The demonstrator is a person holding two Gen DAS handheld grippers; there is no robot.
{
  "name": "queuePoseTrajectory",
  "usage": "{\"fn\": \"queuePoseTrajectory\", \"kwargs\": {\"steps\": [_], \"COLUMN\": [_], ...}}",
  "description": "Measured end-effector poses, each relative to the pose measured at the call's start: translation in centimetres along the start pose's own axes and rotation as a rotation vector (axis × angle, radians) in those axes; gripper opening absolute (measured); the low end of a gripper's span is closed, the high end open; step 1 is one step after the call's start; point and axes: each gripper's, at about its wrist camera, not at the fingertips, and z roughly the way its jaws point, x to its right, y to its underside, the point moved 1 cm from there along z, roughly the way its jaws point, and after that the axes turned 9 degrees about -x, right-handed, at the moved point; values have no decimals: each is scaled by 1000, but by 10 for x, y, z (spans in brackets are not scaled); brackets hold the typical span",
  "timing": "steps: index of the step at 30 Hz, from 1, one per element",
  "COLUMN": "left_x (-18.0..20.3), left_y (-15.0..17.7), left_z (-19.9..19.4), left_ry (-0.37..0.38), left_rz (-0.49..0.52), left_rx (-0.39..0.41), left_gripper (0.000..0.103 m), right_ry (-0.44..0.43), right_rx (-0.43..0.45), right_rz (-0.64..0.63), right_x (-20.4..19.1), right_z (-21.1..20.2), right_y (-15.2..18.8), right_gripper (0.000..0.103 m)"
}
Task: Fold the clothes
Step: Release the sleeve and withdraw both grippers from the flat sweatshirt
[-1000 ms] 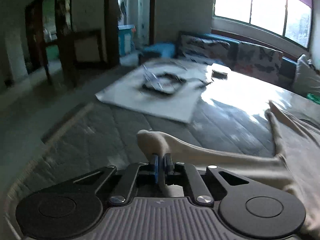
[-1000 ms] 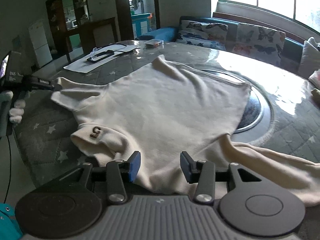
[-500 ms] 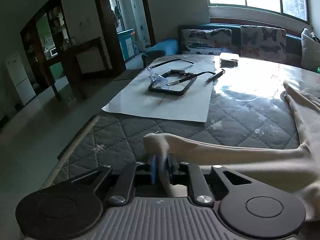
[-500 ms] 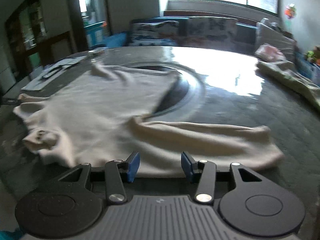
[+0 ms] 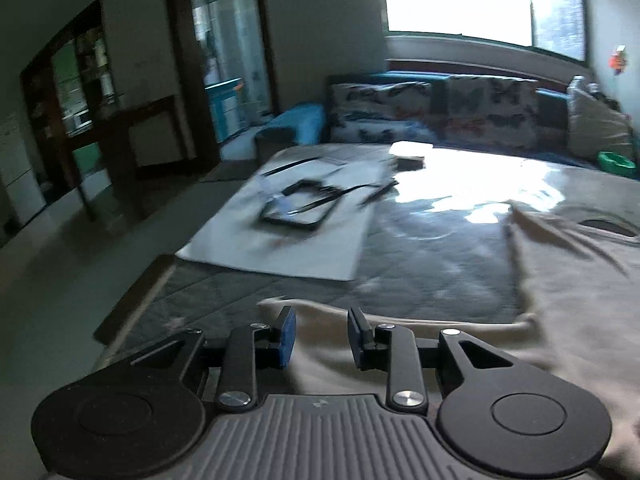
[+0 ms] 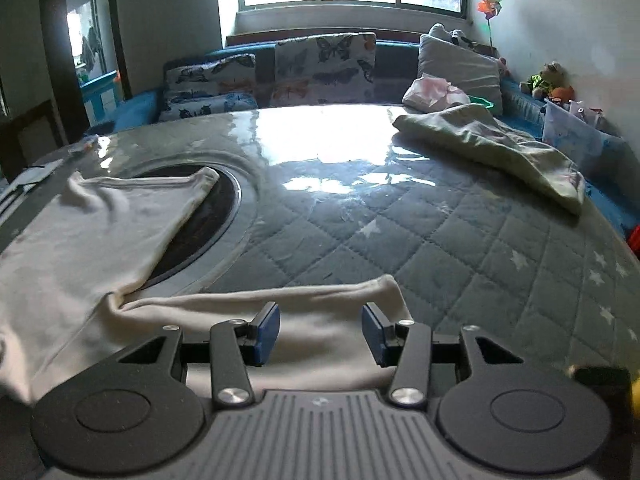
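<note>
A cream long-sleeved top (image 6: 80, 240) lies spread flat on a round table (image 6: 460, 240) covered with a grey quilted, star-printed cloth under a shiny clear sheet. The top's body covers the near left of the table, partly over a dark round inset (image 6: 208, 216) at the middle.

The right gripper (image 6: 320, 334) hovers low over the right sleeve (image 6: 320, 300), which stretches out sideways along the near edge. Its blue-padded fingers (image 6: 267, 332) are spread wide, holding nothing.

The left gripper (image 5: 321, 336) is over the left sleeve (image 5: 400, 332), near that sleeve's cuff end. Its fingers (image 5: 287, 336) are also spread apart with cloth between them but not pinched; this view is motion-blurred.

Farther left on the table lie a white sheet of paper (image 5: 280, 248) with a dark frame-like object (image 5: 300, 212) on it. Another crumpled garment (image 6: 500, 148) sits at the far right.

The step in hand looks like grasping each sleeve to fold it inward. Doing it well means pinching near the cuff, catching both layers, then carrying each sleeve across the body without dragging the top.
</note>
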Motion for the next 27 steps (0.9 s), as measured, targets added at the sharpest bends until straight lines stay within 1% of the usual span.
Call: {"fn": "queuePoseTrajectory", "kwargs": {"steps": [3, 6, 8, 9, 10, 12, 15, 18, 21, 23, 25, 27], "left_x": [18, 39, 56, 65, 74, 92, 120, 145, 162, 169, 174, 175], "left_y": [-1, 0, 2, 3, 5, 10, 19, 30, 42, 50, 60, 65], "left_z": [-10, -19, -24, -27, -30, -34, -36, -34, -33, -33, -33, -33], "left_ry": [56, 121, 169, 196, 223, 274, 350, 389, 427, 434, 436, 429], "left_rz": [41, 89, 120, 138, 156, 192, 253, 314, 356, 392, 429, 439], "left_rx": [12, 11, 13, 12, 11, 13, -1, -14, -37, -51, -67, -81], "left_gripper": [31, 32, 37, 42, 44, 44, 44, 44, 43, 43, 43, 44], "right_ry": [30, 42, 51, 52, 50, 37, 4, -36, -34, -26, -16, 0], "right_rx": [-11, -1, 5, 10, 15, 20, 26, 5, -7, -7, -11, -10], "right_rz": [-3, 17, 35, 41, 45, 36, -21, -90, -128, -136, -133, -126], "right_x": [2, 6, 8, 10, 11, 7, -7, -24, -31, -31, -29, -27], "right_z": [15, 24, 25, 21, 18, 11, 0, -7, -8, -9, -11, -13], "right_y": [-5, -9, -12, -12, -11, -8, 3, 16, 25, 30, 30, 30], "right_gripper": [46, 46, 46, 46, 46, 46, 48, 51, 52, 55, 55, 55]}}
